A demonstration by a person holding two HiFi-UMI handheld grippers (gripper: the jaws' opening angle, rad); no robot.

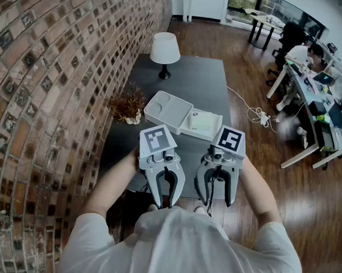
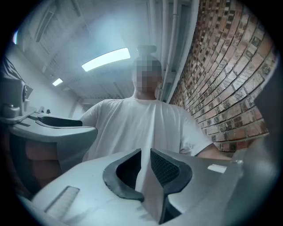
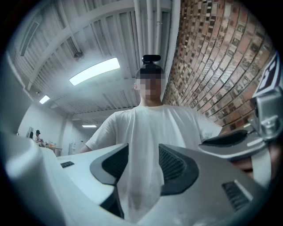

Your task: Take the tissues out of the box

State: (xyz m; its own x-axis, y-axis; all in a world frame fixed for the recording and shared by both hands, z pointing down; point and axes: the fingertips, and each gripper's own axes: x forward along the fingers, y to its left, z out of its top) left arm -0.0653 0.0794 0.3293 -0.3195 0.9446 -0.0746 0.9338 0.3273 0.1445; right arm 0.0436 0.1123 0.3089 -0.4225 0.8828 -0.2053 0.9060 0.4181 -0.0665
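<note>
Reaching forward from this posture carries risk: the left claw [image 2: 145, 161] and the right claw [image 3: 143, 165] are both clenched on nothing and point back at the person's shirt, well apart from the box [image 1: 167, 112]. The box lies open on the table [image 1: 193, 76] with the tissues [image 1: 203, 122] inside. Clenched jaws arriving there would likely press the tissues down or shove the light box toward the plant [image 1: 128, 104]. Release the jaws before descent.

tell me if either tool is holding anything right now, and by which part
Nothing is held. The left tool and right tool are both closed and empty, aimed back at the person's white shirt. The tissue box sits untouched.
</note>
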